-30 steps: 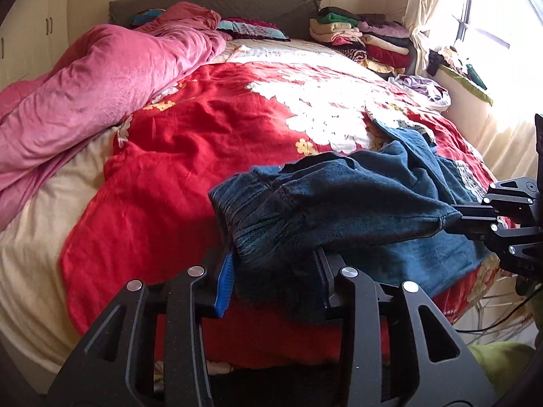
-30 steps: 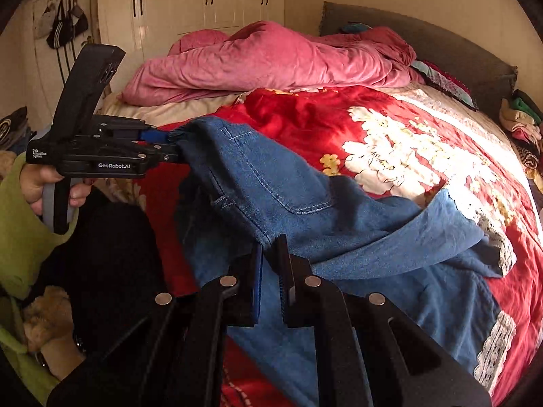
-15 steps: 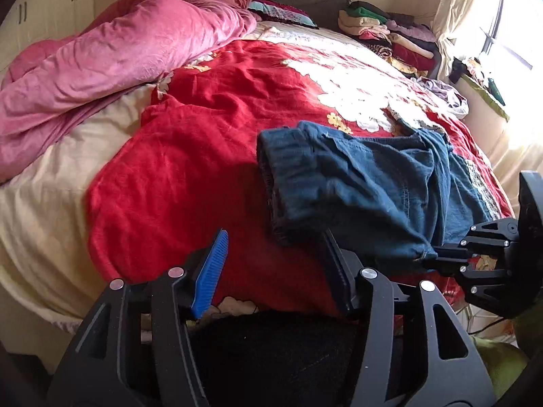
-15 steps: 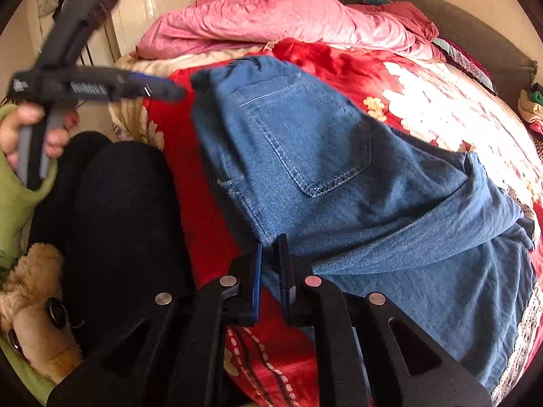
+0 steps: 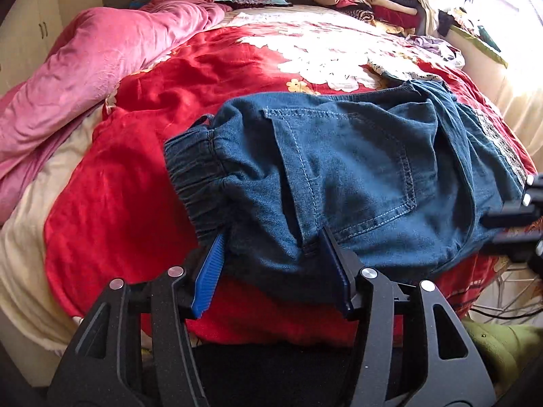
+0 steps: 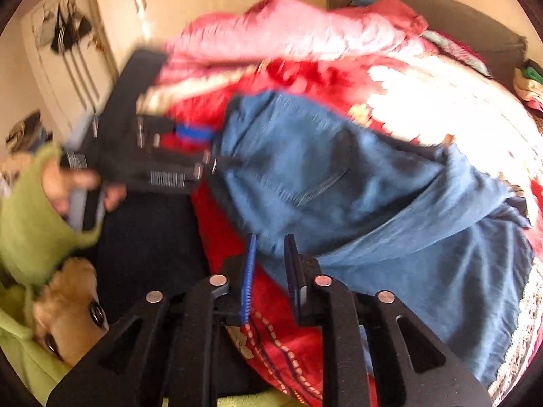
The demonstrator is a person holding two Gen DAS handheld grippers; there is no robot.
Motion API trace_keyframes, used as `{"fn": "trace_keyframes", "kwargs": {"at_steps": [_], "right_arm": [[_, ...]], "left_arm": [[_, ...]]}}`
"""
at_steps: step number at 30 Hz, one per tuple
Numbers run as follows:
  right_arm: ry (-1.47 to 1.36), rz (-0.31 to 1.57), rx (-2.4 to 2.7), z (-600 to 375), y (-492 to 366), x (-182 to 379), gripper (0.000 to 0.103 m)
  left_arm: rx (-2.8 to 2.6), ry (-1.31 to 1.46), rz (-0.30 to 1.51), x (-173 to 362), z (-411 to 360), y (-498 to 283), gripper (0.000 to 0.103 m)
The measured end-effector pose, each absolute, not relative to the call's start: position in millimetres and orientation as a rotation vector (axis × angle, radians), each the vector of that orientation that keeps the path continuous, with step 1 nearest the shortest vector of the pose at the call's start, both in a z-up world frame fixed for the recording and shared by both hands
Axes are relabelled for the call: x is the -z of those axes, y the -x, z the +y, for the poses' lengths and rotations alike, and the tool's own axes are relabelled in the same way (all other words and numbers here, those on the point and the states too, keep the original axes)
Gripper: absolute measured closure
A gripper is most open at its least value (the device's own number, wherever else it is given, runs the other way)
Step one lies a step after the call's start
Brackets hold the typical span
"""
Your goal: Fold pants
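The blue denim pants (image 5: 339,169) lie folded over on the red floral bedspread (image 5: 129,176), elastic waistband to the left, back pocket up. My left gripper (image 5: 271,264) is open, its fingers astride the near edge of the pants. My right gripper (image 6: 269,264) is open a little, its tips at the near edge of the pants (image 6: 373,203); that view is blurred. The right gripper also shows at the right edge of the left wrist view (image 5: 516,224), and the left gripper in the right wrist view (image 6: 159,156).
A pink duvet (image 5: 85,78) is bunched at the bed's left. Stacked folded clothes (image 5: 366,3) sit at the head of the bed. A window (image 5: 502,0) is at right. Wardrobe doors (image 6: 169,3) stand behind. The person's dark lap (image 6: 146,237) is at the bed's near edge.
Both grippers have let go of the pants, which now lie on the bed. The left gripper opened first and moved back in at the pants' edge; the right one has just opened.
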State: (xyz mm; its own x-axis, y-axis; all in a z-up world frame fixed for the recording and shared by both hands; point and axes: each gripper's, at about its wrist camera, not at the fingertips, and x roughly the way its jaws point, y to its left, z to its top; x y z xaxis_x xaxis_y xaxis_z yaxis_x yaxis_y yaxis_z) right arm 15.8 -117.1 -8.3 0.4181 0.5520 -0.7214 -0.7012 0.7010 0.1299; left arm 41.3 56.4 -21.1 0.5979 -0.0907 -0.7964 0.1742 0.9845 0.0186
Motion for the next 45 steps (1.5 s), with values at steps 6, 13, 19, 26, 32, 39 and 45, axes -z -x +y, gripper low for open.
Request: {"fn": "trace_keyframes", "kwargs": {"at_steps": [6, 13, 19, 26, 32, 39, 45], "right_arm": [[0.124, 0.870, -0.730, -106, -53, 26, 0.078], [0.108, 0.981, -0.665, -98, -70, 55, 0.078], [0.066, 0.852, -0.648, -137, -54, 18, 0.070], [-0.006, 0.783, -0.484, -193, -74, -13, 0.064], [-0.032, 0.788, -0.383, -221, -114, -19, 0.064], [-0.021, 0.835, -0.335, -222, -177, -20, 0.064], [0.076, 0.893, -0.310, -194, -236, -3, 0.051]], "left_arm": [[0.160, -0.088, 0.914, 23, 61, -40, 0.056], [0.164, -0.082, 0.907, 23, 60, -40, 0.056], [0.163, -0.035, 0.869, 8, 66, -31, 0.056], [0.220, -0.021, 0.773, -40, 52, -16, 0.044], [0.399, -0.013, 0.828, -40, 5, -31, 0.044], [0.569, -0.024, 0.958, -6, -63, -60, 0.044], [0.563, 0.054, 1.017, 18, -82, -88, 0.060]]}}
